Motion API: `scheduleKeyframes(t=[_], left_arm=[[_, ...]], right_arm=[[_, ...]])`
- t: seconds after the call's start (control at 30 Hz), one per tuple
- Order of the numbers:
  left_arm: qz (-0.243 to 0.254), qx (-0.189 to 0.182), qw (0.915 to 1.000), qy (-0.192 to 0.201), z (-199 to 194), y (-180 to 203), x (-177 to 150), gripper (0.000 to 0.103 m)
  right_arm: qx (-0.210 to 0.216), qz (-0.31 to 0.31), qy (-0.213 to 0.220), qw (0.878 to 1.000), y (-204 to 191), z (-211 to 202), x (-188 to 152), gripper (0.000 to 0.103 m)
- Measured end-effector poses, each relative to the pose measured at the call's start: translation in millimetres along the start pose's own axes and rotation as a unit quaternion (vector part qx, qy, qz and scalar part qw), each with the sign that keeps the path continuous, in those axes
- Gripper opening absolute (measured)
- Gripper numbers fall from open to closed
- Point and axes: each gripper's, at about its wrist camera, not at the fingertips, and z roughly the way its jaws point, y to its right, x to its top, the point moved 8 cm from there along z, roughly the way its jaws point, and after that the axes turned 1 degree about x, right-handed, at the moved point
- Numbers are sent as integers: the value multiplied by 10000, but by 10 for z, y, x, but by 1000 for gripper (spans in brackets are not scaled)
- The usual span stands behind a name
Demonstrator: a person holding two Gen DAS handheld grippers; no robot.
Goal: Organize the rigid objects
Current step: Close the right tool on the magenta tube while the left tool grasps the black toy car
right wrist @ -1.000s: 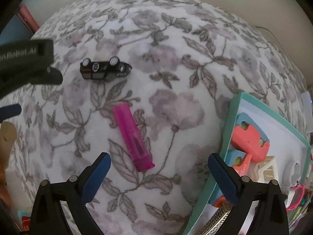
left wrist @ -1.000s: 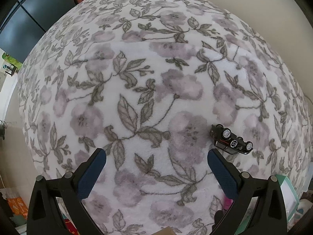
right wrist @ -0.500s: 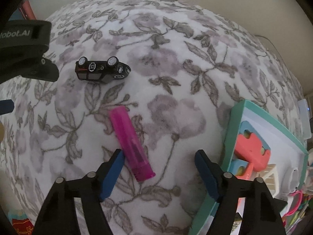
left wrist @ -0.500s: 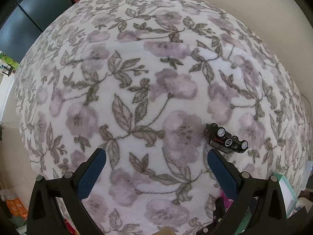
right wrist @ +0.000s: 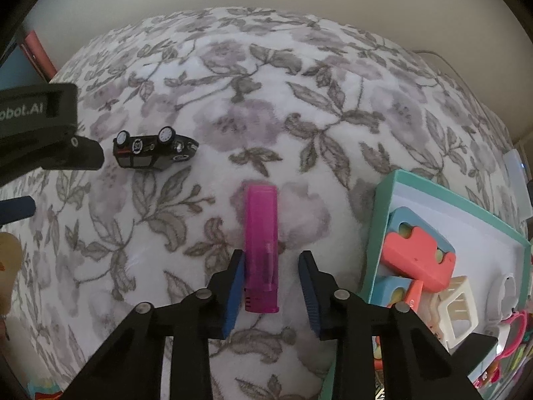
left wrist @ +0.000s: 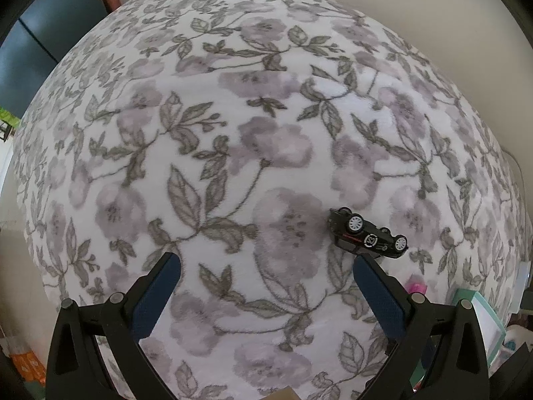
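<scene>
Soft white fleece printed with grey leaves and mauve blossoms (right wrist: 299,106) covers the whole work surface, with a pale wall beyond its far edge. On it, at the near middle of the right wrist view, lies a translucent pink tube-shaped object (right wrist: 261,246), lengthwise away from the camera. The right gripper (right wrist: 270,285) points steeply down over its near end, and its blue-padded jaws are closing, with the tube between them; the left pad looks to be at the tube's side, while a gap remains at the right pad. To the far left, a small black toy car (right wrist: 153,151) lies tipped on its side, wheels showing. To the right sits a teal-rimmed box (right wrist: 383,233) holding coral and blue blocks and a white plastic piece.

The left gripper (left wrist: 266,295) hangs straight down over bare fleece, fingers wide apart and holding nothing; the toy car (left wrist: 368,235) lies just beyond its right finger.
</scene>
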Motion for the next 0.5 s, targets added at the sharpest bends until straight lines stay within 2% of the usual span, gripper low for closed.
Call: scheduleKeyframes(t=[0.23,0.5], left_arm=[[125,-126,9998,111,2,87,9,103],[216,-488,9981,292,21,350,64,103]], right_arm=[[31,107,10,9999,110,7,43,22],[168,301,17,9994,237,-7,42,21]])
